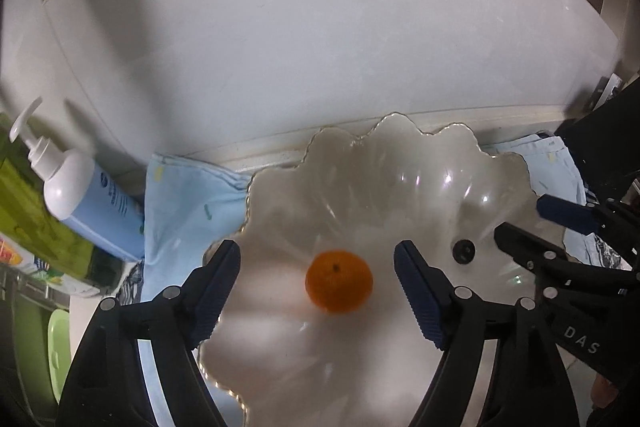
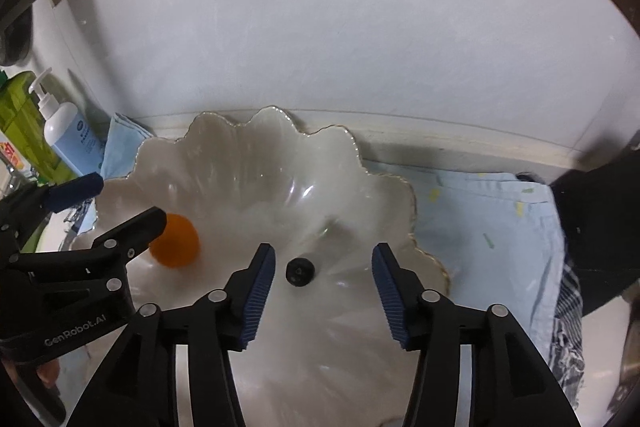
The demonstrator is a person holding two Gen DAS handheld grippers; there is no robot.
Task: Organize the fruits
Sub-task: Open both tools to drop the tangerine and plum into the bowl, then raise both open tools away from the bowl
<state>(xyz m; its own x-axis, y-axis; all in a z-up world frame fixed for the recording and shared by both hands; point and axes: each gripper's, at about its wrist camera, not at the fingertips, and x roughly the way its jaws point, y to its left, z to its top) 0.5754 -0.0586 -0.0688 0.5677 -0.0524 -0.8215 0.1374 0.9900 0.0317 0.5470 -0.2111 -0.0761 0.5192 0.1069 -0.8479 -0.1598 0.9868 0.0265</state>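
- Bottle [image 1: 86,199] and green box [image 1: 28,195] are standing far off to the left gripper's left, on a blue cloth [image 1: 180,203].
- Left gripper [image 1: 318,291] is hanging wide open and empty over the bowl [image 1: 360,163], its jaws flanking the orange [image 1: 339,281] without touching it.
- Orange is sitting in the bowl's floor, just ahead of and between the left fingers; it is looking firm, light and round, so likely rolling on glaze. Taking it across its middle seems safest.
- Berry [image 2: 300,271] is lying between the right gripper's [image 2: 324,285] fingers, nearer the left one; small, soft, probably easily crushed.
- Right gripper is also gaping wide, holding nothing.
- Bowl is looking glossy and fragile, with a scalloped rim.
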